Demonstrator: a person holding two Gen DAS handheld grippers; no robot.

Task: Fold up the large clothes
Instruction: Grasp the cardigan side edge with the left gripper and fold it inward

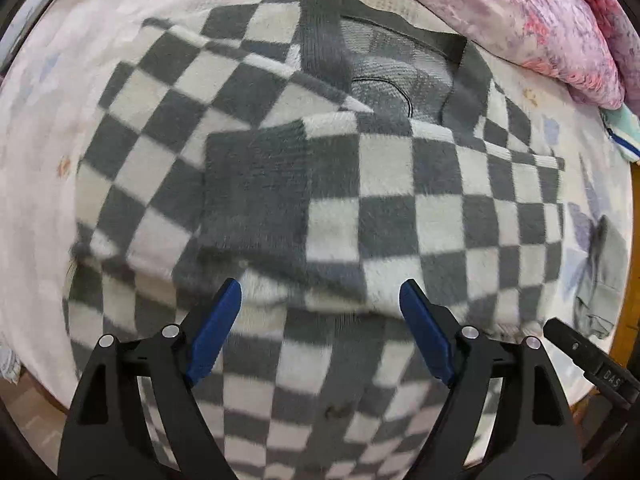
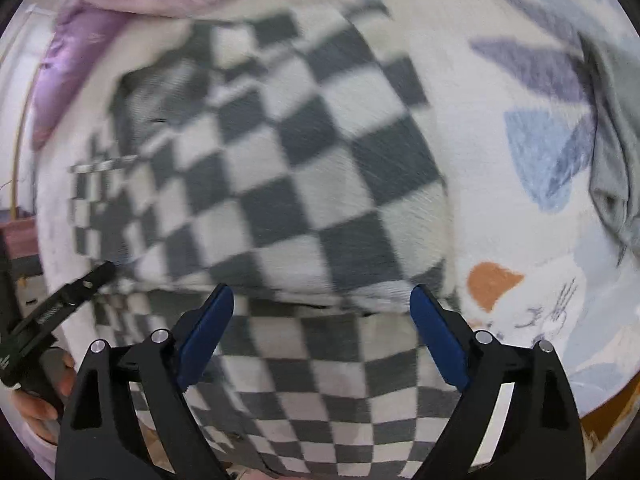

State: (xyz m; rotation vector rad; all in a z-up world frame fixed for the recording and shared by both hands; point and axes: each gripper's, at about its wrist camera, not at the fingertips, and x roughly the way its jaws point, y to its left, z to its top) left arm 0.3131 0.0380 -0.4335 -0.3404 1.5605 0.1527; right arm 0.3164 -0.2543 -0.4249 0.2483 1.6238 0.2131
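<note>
Currently both tongs spread wide, nothing gripped, left tongs (image 1: 320, 296) and right tongs (image 2: 322, 300) hovered over checkered sweater (image 1: 360, 208), sleeves folded in, bed (image 1: 48, 128) underneath.

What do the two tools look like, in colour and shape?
Both alike: the left tool and the right tool have black, triangular cut-out arms with silver rivets and flat blue fingers. The right tool's black body bears white lettering in the left view.

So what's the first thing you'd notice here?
The big grey-and-white checkered sweater grabs the eye, spread across the middle of the bed with a sleeve folded over its front. Behind it, at the far edge, lies a pink flowery quilt. Both grippers, left and right, hover open over its near hem.
</note>
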